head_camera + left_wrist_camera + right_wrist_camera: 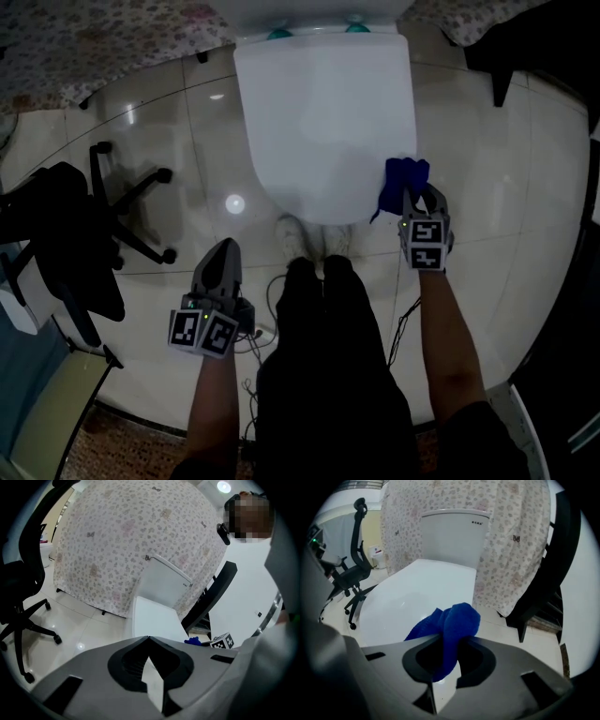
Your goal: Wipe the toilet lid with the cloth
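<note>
The white toilet lid (323, 112) is down, at the top middle of the head view; it also shows in the right gripper view as the toilet lid (412, 599). My right gripper (415, 192) is shut on a bunched blue cloth (403, 180) at the lid's near right edge. The blue cloth (450, 625) bulges up out of the jaws. My left gripper (221, 258) is shut with nothing in it, held over the floor left of the bowl's front. From the left gripper view the toilet lid (154, 618) lies ahead.
A black office chair (75, 230) stands on the tiled floor at the left. A floral curtain (136, 541) hangs behind the cistern (452, 536). Dark furniture (525, 47) sits at the upper right. The person's legs (328, 356) stand just in front of the bowl.
</note>
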{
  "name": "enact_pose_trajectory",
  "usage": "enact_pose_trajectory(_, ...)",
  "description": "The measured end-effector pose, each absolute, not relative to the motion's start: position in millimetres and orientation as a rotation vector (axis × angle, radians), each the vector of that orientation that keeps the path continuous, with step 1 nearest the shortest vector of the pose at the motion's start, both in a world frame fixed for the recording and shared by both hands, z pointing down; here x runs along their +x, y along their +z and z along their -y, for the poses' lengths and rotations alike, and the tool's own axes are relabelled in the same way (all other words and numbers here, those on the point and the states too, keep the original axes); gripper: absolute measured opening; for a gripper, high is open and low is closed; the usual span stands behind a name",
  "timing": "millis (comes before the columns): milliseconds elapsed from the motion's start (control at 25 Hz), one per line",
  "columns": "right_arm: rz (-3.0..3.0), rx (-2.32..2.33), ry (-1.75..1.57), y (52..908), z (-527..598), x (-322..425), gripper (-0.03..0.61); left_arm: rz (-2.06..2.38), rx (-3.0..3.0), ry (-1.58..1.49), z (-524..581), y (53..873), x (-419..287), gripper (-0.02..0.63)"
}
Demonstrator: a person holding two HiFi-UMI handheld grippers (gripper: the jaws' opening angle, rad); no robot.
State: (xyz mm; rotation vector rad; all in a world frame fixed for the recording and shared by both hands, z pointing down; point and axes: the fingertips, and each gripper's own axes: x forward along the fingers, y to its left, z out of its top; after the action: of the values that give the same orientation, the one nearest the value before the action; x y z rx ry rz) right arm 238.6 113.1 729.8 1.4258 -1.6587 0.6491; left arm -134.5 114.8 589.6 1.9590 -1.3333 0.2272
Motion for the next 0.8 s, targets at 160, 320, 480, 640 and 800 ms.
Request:
enact_pose_trajectory(160, 1.667, 1.473, 0.699, 691, -128, 247, 0.066, 1.353, 1.983, 0.228, -120, 564, -144, 0.0)
enact_pose_trajectory(320, 1.738, 1.548, 0.713, 624, -136, 258, 0.066, 1.368, 2.055, 0.155, -108, 514, -141, 0.0)
enact_pose_trajectory(480, 1.822, 1.65, 0.692, 523, -149, 263, 0.066, 1.409, 2.128, 0.097, -101, 422, -143, 0.0)
enact_pose_trajectory(640, 1.914, 1.781, 0.594, 408, -133, 273, 0.066, 1.479, 2.219, 0.009, -88, 312, -156, 0.0)
enact_pose_trajectory(800, 2.051, 1.888, 0.45, 306, -112, 283, 0.066, 1.521, 2.291, -0.119, -84, 215, -162, 0.0)
